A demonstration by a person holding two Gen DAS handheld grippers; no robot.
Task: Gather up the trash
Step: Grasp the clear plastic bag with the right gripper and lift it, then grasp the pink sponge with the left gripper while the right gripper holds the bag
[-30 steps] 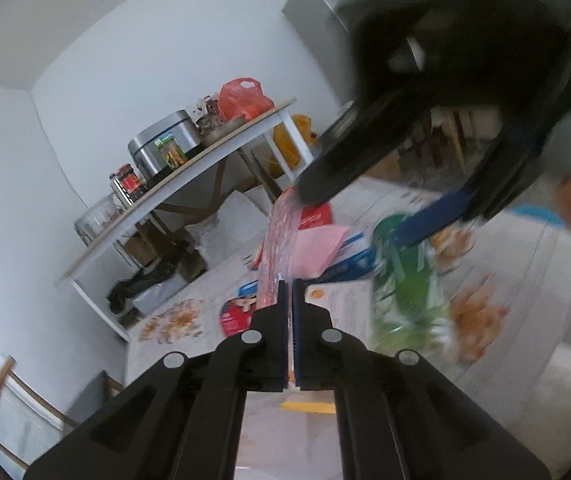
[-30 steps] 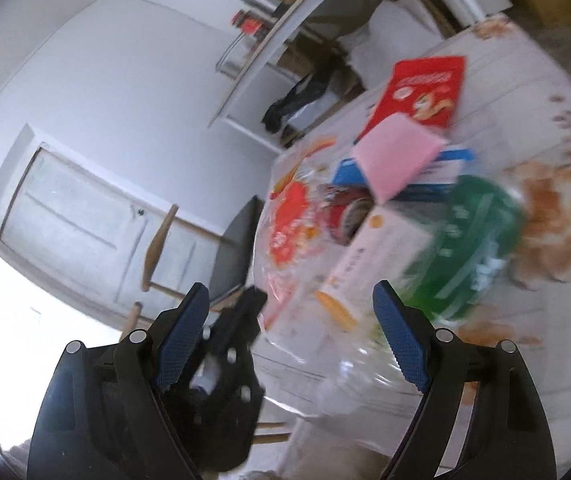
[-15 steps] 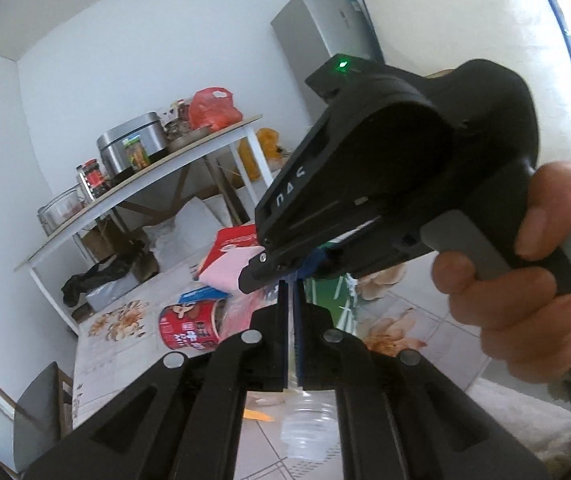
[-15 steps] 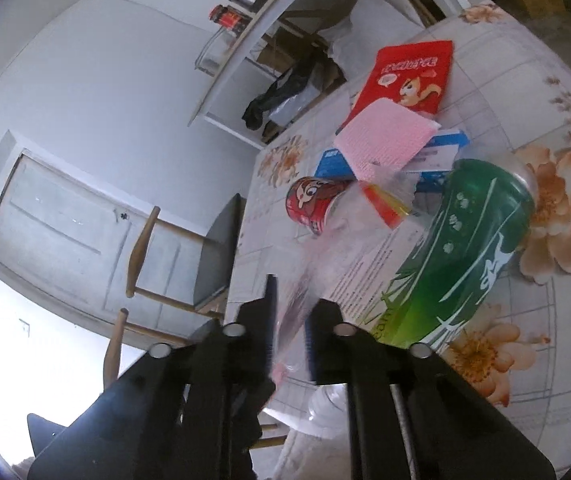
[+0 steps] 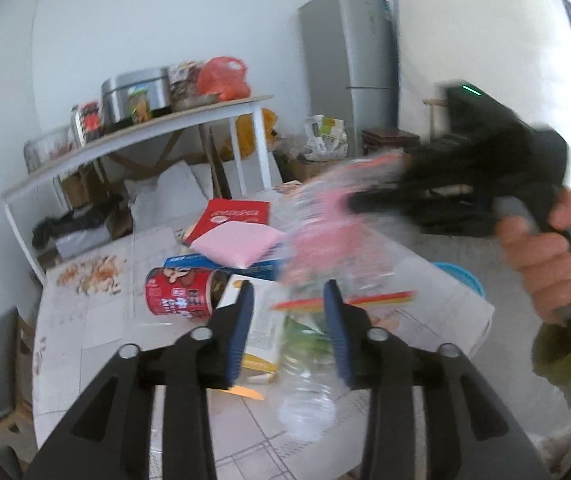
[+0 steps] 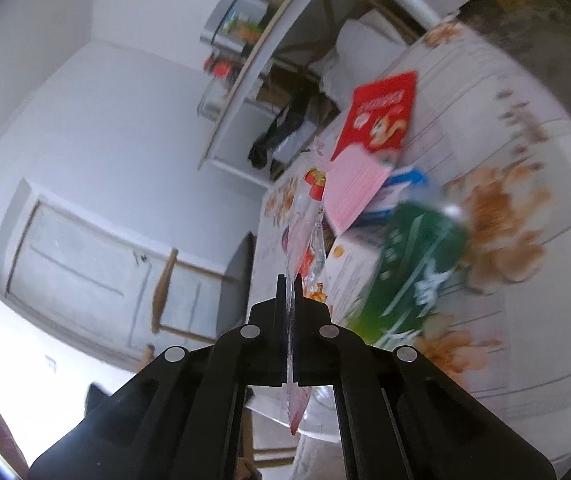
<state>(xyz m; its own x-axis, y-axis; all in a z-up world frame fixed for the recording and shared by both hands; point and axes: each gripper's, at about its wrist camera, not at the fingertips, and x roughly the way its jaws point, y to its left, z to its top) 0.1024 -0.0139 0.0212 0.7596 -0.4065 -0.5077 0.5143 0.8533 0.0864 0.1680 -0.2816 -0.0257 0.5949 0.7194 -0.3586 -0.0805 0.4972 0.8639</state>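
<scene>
In the right wrist view, the right gripper (image 6: 291,300) fills the bottom of the frame with its jaws pressed together on a thin clear plastic bag (image 6: 305,224) with red and pink print, which runs edge-on from below the jaws up toward the middle of the frame. In the left wrist view, the left gripper (image 5: 287,324) sits low in the centre, its blue-padded jaws spreading apart at this moment; the bag's red-and-yellow strip (image 5: 345,300) crosses the gap between them, with neither pad pressing on it. The same bag (image 5: 317,232) appears as a pink blur stretching up to the right gripper (image 5: 355,204) at centre right, gripped by a hand (image 5: 545,248) at the right edge. Just beyond the left jaws, on the floral-patterned surface (image 5: 85,320), lie a white and yellow carton (image 5: 261,320), a green bottle (image 6: 417,264), and a red can (image 5: 179,292) on its side at centre left. Farther back a pink sheet (image 5: 237,244) rests on a blue box (image 5: 189,262), with a red packet (image 5: 233,216) behind. Beyond the surface, a white shelf table (image 5: 145,136) carries a metal pot (image 5: 135,96) and a red bag (image 5: 223,78), and a grey fridge (image 5: 349,64) stands at upper right.
</scene>
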